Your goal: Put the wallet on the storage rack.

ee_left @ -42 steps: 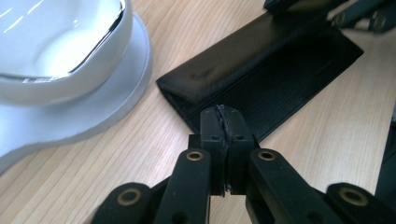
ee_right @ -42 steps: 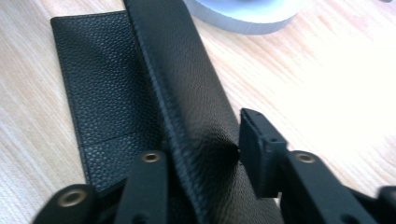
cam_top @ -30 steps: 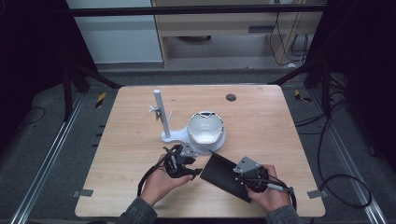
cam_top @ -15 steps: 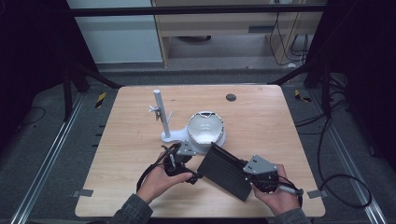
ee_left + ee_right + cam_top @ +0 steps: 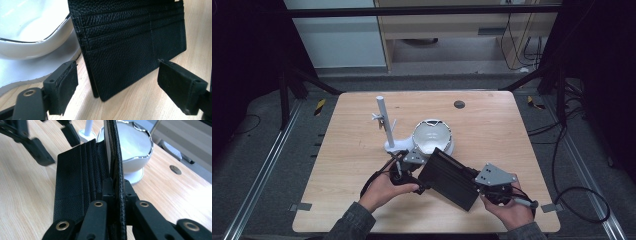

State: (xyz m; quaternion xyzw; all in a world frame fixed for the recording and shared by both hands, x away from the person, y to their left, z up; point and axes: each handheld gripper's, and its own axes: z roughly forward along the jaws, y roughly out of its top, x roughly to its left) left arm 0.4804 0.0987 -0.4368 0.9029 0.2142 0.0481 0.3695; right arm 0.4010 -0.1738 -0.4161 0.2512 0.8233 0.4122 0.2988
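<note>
A black leather wallet (image 5: 447, 177) stands open and tilted above the table's near edge, its card slots (image 5: 130, 50) facing my left gripper. My right gripper (image 5: 473, 183) is shut on the edge of one flap (image 5: 116, 185), and the other flap (image 5: 75, 182) hangs down with its card slots showing. My left gripper (image 5: 421, 172) is open. Its jaws widened and have just closed a touch. The wallet's lower corner lies between the pads (image 5: 62, 82), touching neither.
A white bowl (image 5: 432, 137) stands just beyond the wallet, close to the left gripper. A white stand with an upright post (image 5: 384, 122) is to its left. A small dark disc (image 5: 459, 104) lies at the far side of the wooden table (image 5: 342, 150).
The right gripper has lifted the wallet off the table and tilted it up on edge. The left gripper's jaws now stand wider around the wallet's corner.
</note>
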